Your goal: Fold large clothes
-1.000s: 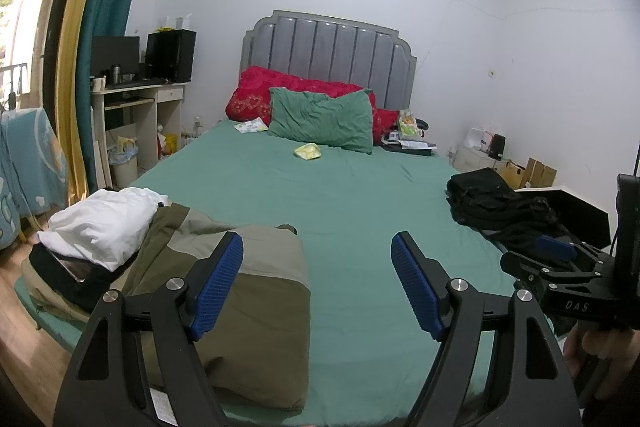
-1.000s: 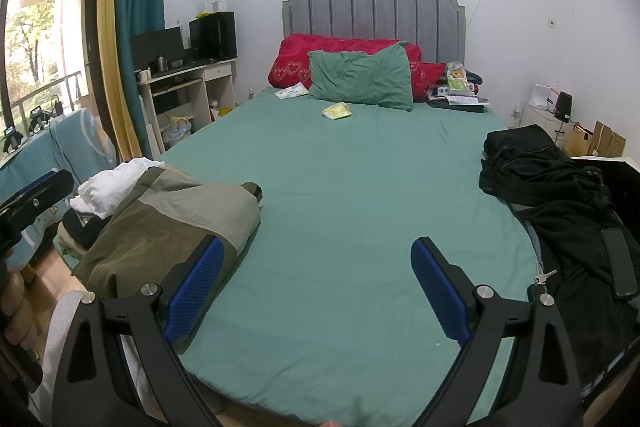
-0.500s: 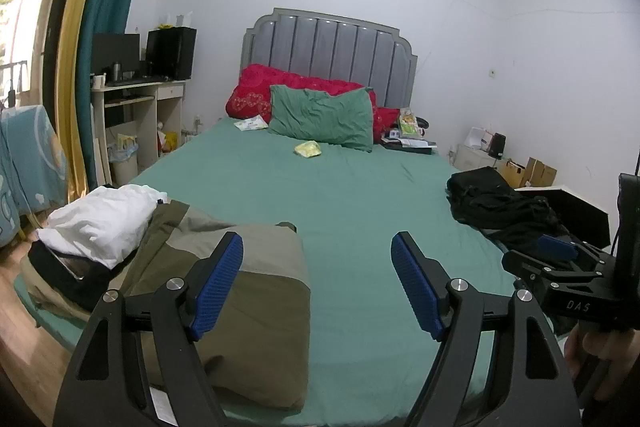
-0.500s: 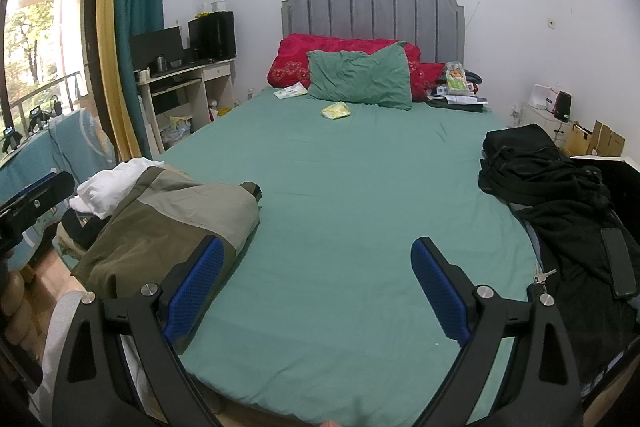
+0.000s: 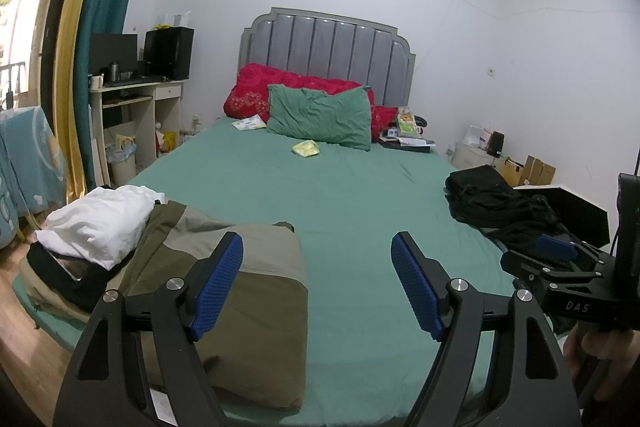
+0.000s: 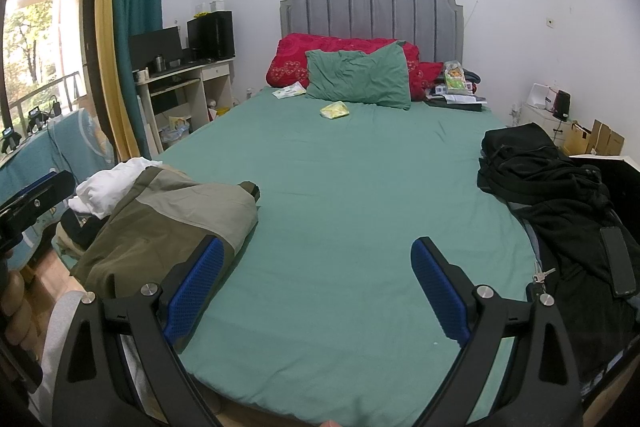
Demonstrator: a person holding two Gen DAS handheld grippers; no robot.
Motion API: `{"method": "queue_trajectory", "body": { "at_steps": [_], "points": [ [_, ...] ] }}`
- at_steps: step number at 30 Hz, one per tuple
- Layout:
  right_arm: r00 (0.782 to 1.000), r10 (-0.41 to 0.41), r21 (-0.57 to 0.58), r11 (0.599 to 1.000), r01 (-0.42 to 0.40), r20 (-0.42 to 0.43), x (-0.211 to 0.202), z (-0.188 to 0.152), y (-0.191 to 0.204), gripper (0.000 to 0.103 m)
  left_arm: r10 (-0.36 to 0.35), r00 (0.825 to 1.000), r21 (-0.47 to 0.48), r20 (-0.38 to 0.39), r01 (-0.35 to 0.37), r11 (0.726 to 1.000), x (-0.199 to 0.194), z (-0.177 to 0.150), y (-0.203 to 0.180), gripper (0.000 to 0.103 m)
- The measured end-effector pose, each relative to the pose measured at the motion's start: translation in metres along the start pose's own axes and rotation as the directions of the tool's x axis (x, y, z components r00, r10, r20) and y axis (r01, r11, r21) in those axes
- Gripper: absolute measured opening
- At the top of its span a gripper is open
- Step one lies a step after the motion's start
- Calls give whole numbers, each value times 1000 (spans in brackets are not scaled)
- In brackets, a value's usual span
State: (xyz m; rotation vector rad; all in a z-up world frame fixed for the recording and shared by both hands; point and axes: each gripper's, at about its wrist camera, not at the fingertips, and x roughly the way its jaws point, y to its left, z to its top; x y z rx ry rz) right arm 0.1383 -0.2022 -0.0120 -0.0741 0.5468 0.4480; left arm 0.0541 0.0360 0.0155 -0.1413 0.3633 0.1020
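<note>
A folded olive and tan jacket lies at the near left corner of the green bed. A white garment rests on a pile beside it. A heap of black clothes sits on the bed's right side. My left gripper hangs open above the bed's foot, nothing between its blue pads. My right gripper is open too and holds nothing; its body shows at the right of the left wrist view.
A green pillow and red pillows lean on the grey headboard. A small yellow packet lies mid-bed. A desk stands left, cardboard boxes right. A phone and keys lie by the black clothes.
The left wrist view has drifted very slightly; both grippers stay open and no garment has moved.
</note>
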Motion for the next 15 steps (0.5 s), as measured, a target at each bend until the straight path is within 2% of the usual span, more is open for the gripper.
{"method": "queue_trajectory", "body": {
  "at_steps": [15],
  "points": [
    [1000,-2,3,1000,2,-5,-1,0,1,94,-25,1000,19,-8,25,999,5,-5,9,80]
  ]
}}
